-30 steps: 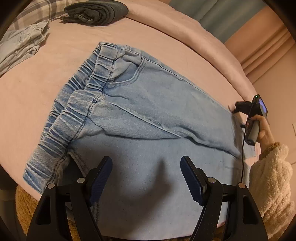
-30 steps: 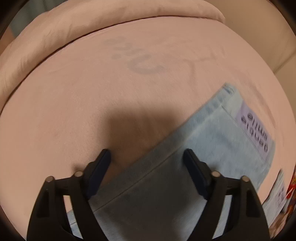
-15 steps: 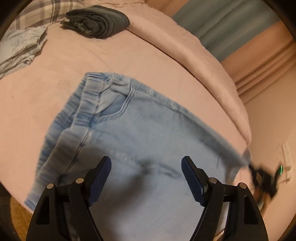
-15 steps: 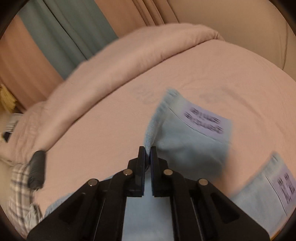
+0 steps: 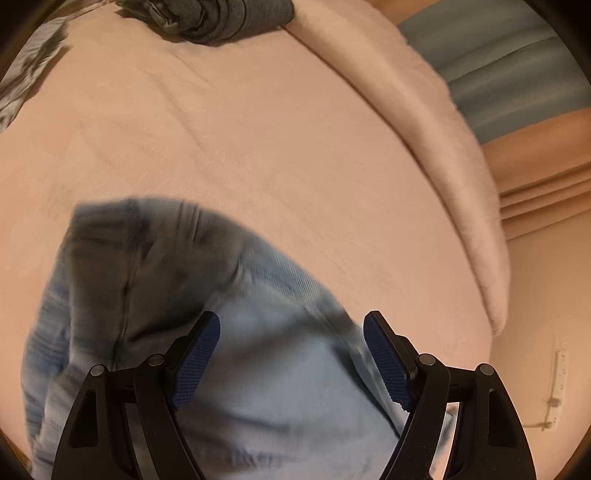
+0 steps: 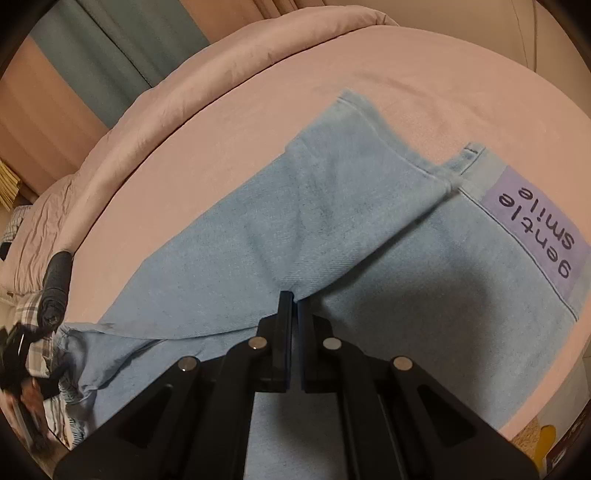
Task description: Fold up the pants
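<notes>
Light blue jeans lie on a pink bed, with a purple "gentle smile" label at one hem. My right gripper is shut on a pinch of the upper pant leg, which is drawn up and lies slanted across the lower leg. In the left wrist view the jeans are blurred at the lower left, with the waist end in shadow. My left gripper hovers over the denim with its jaws wide apart and nothing pressed between the blue pads.
A folded dark grey garment and a plaid cloth lie at the bed's far end. A rolled pink duvet runs along the far edge, with curtains behind it. The dark garment shows at the left of the right wrist view.
My right gripper closed on the pant leg and carried it across the bed over the other leg. My left gripper swept along the jeans; the waistband now sits lower left, blurred.
</notes>
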`<state>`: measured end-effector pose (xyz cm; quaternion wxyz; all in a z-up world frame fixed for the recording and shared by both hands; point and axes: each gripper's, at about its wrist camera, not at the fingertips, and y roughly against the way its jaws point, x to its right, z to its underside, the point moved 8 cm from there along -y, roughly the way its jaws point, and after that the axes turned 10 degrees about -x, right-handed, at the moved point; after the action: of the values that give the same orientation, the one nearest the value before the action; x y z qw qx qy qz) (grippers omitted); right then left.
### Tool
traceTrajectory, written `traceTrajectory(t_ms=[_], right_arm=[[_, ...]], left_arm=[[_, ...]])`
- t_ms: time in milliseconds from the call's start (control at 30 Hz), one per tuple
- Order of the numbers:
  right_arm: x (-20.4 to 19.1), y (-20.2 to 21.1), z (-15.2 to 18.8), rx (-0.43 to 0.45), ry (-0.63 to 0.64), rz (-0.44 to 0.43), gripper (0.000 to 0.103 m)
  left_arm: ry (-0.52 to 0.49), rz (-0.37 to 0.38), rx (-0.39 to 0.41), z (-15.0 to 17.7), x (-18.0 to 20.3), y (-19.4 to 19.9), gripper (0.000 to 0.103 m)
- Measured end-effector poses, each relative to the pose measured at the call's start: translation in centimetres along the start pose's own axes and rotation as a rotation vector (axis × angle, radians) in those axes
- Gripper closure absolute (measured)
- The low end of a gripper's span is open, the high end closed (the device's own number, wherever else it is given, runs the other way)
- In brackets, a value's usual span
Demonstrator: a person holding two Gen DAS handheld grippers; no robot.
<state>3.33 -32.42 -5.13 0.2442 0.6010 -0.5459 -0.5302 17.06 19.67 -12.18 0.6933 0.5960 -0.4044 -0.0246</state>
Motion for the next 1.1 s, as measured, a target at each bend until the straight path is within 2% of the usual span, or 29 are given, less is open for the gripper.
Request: traceTrajectory(t_ms=[67, 133, 167, 200, 233, 333, 467, 500, 567, 633, 733, 767, 833, 900, 1067, 1100], right_arm=[[-0.2, 0.3, -0.1, 0.004, -0.002, -0.005, 0.100], [-0.1, 0.2, 0.0, 0.005, 0.002, -0.010, 0.100], [-0.2, 0.2, -0.1, 0.008, 0.004, -0.015, 0.100], [-0.1, 0.1, -0.1, 0.009, 0.008, -0.020, 0.100], [-0.3, 0.3, -0.2, 0.012, 0.010, -0.027, 0.100], [-0.8, 1.4, -1.0, 0.043, 0.033, -0.028, 0.100], [-1.0, 6.0, -2.3, 0.136, 0.061, -0.055, 0.100], [-0.9, 7.2, -2.4, 0.160, 0.066, -0.057, 0.100], [-0.3, 10.0, -2.2, 0.208, 0.081, -0.053, 0.100], [0.8, 11.5, -1.4, 0.216, 0.081, -0.053, 0.100], [3.6, 11.6, 0.8, 0.159, 0.034, -0.055, 0.100], [4.7, 11.1, 1.5, 0.133, 0.011, -0.047, 0.100], [6.8, 9.8, 2.9, 0.098, -0.029, -0.011, 0.100], [8.7, 8.6, 3.6, 0.074, -0.067, 0.038, 0.099], [9.8, 7.5, 3.6, 0.023, -0.113, -0.076, 0.094], [10.1, 7.7, 3.3, 0.032, -0.123, -0.077, 0.086]], left_arm=[[0.026, 0.016, -0.022, -0.6, 0.0, -0.9, 0.024], [0.064, 0.047, -0.029, -0.9, -0.5, -1.5, 0.038], [0.071, 0.037, -0.021, -0.9, -0.9, -1.5, 0.068], [0.064, 0.046, -0.026, -0.7, -1.0, -1.5, 0.086], [0.050, 0.081, -0.030, -0.2, -0.9, -1.2, 0.087], [-0.016, 0.126, 0.027, 2.2, -0.2, 1.8, 0.087], [-0.130, 0.237, 0.084, 8.2, 0.6, 8.5, 0.087], [-0.154, 0.250, 0.092, 10.4, 0.2, 9.9, 0.087], [-0.196, 0.228, 0.089, 14.4, -1.3, 11.1, 0.087], [-0.169, 0.189, 0.038, 17.8, -3.7, 10.1, 0.087], [-0.111, 0.158, -0.084, 21.2, -7.6, 7.1, 0.089], [-0.064, 0.156, -0.122, 22.2, -9.2, 5.9, 0.090], [-0.016, 0.173, -0.133, 22.8, -10.3, 5.0, 0.090], [-0.012, 0.189, -0.120, 22.8, -10.1, 5.3, 0.090], [-0.039, 0.187, -0.069, 21.3, -8.1, 7.1, 0.090], [-0.041, 0.192, -0.060, 21.0, -7.8, 7.4, 0.089]])
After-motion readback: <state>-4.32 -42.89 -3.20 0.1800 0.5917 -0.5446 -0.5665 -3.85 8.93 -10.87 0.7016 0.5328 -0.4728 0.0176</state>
